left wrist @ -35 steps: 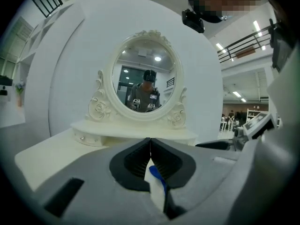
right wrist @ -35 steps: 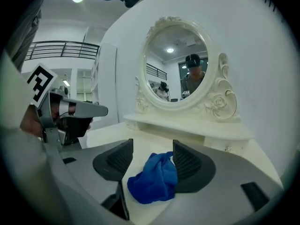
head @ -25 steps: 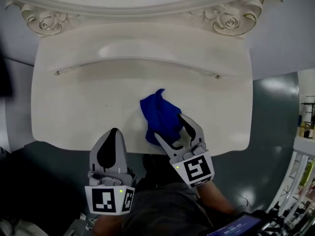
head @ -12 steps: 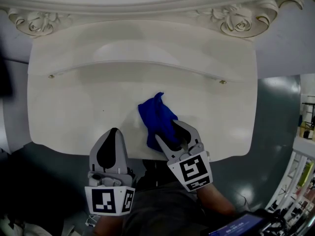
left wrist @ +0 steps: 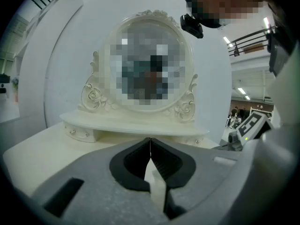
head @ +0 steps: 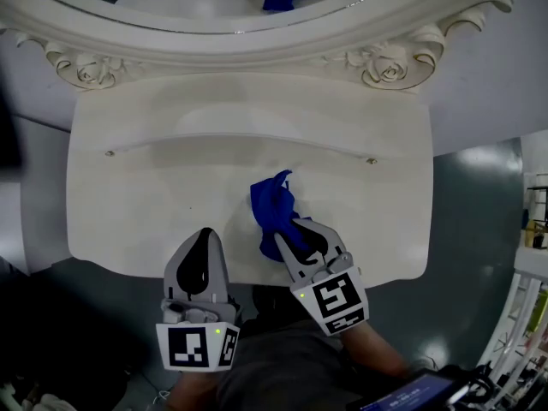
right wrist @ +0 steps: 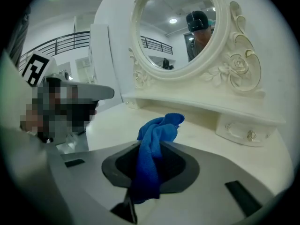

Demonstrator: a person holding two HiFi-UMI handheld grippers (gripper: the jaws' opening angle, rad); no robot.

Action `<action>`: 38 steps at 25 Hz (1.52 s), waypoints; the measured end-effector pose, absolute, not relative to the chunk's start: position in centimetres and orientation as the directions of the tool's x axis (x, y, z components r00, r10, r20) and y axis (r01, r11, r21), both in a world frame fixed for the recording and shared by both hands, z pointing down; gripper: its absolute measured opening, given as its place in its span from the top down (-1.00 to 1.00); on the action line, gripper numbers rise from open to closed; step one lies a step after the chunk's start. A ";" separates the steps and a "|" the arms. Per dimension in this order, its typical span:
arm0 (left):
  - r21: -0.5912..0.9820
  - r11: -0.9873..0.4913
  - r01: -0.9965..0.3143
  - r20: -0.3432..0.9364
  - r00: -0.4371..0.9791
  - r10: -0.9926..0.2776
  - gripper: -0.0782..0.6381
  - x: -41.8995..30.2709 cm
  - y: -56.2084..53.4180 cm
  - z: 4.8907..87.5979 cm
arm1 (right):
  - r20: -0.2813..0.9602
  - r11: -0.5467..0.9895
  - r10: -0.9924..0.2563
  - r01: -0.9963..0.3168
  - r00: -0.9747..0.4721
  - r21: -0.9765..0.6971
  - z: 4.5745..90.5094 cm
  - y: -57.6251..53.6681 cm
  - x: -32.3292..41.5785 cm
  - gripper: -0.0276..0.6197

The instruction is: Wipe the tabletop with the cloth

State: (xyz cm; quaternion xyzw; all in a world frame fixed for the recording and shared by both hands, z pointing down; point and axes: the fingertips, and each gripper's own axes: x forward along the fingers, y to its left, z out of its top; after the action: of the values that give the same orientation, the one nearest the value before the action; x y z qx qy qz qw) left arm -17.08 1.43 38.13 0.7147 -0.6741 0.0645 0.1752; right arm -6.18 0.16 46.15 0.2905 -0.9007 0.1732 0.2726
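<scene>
Head view: square-marked right gripper (head: 291, 233) just closed on cloth (head: 270, 202).

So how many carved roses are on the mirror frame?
2. One carved white rose sits low on the left of the white mirror frame, the other low on its right. Its top is cut off, so more may be hidden.

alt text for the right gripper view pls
The right gripper pinches a blue cloth in its jaws, which have just been closing; the cloth bunches up above them over the white tabletop. Behind stands an ornate white oval mirror above a small drawer.
</scene>
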 end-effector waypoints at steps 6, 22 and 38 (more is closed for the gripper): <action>0.143 -0.056 -0.988 0.286 0.095 -0.953 0.73 -16.0 0.2 35.6 | 0.521 0.779 -0.482 -0.617 -0.704 -0.114 42.0 -2.2 -6.4 0.64; 0.093 -0.029 -0.995 0.121 0.040 -0.992 0.73 -18.3 -2.5 27.3 | 0.393 0.803 -0.550 -0.596 -0.737 0.004 32.0 -7.4 -10.2 0.64; 0.187 -0.049 -0.981 0.245 0.095 -0.965 0.73 -24.9 -10.6 32.8 | 0.545 0.780 -0.522 -0.626 -0.656 -0.006 39.2 -16.5 -16.5 0.64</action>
State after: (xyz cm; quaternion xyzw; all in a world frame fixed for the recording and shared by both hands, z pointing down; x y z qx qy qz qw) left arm -24.95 -10.56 32.76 0.7238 -0.6722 0.0265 0.1537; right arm -16.48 -16.49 39.23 0.3172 -0.9047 0.0969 0.2674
